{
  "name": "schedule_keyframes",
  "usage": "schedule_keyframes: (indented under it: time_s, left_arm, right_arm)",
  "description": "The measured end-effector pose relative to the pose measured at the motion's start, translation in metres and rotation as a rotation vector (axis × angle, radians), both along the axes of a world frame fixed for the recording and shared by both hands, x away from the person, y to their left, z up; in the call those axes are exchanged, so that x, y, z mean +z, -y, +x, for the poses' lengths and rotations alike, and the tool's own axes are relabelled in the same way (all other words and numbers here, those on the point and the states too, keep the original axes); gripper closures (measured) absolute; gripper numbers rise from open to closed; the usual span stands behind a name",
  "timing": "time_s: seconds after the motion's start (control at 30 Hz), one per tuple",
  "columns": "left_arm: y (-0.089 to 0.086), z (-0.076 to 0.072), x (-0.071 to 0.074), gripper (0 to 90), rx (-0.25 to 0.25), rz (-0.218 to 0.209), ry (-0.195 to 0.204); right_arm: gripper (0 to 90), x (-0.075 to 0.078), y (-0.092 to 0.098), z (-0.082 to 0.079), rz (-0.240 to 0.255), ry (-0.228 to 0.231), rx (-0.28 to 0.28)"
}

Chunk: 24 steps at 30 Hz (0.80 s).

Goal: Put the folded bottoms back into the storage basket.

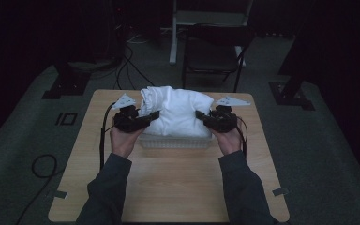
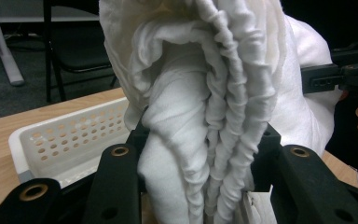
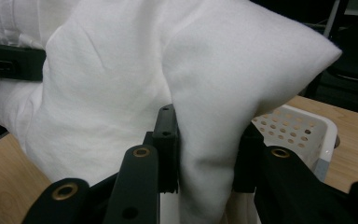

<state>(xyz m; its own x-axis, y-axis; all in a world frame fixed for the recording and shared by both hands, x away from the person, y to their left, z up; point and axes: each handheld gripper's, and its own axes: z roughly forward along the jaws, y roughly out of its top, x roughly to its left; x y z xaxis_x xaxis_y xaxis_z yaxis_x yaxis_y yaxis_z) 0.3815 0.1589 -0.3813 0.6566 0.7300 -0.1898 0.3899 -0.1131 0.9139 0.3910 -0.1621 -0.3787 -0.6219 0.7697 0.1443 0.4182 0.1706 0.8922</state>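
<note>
While no writing is legible, both grippers' jaws clamp the white cloth [image 1: 178, 110] over the basket [image 1: 176, 141].

wooden table [image 1: 168, 187], folding chair [image 1: 213, 54] (dark, behind), floor cables [image 1: 44, 166]

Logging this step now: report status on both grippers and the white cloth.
Left gripper shut on white cloth, gathered edge. Right gripper shut on its opposite end. Cloth held up over perforated white basket. Nothing in the way.
</note>
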Motion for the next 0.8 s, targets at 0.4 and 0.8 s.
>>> schedule_keyframes:
  time_s: [0.4,0.8]
  left_arm:
    - [0.000,0.010,-0.002,57.7,0.019,-0.003,-0.012]
    - [0.001,0.020,-0.008,57.7,0.032,-0.005,-0.033]
  right_arm:
    - [69.8,0.000,-0.004,0.010,-0.015,0.000,-0.015]
    - [69.8,-0.005,-0.006,0.019,-0.019,-0.014,-0.028]
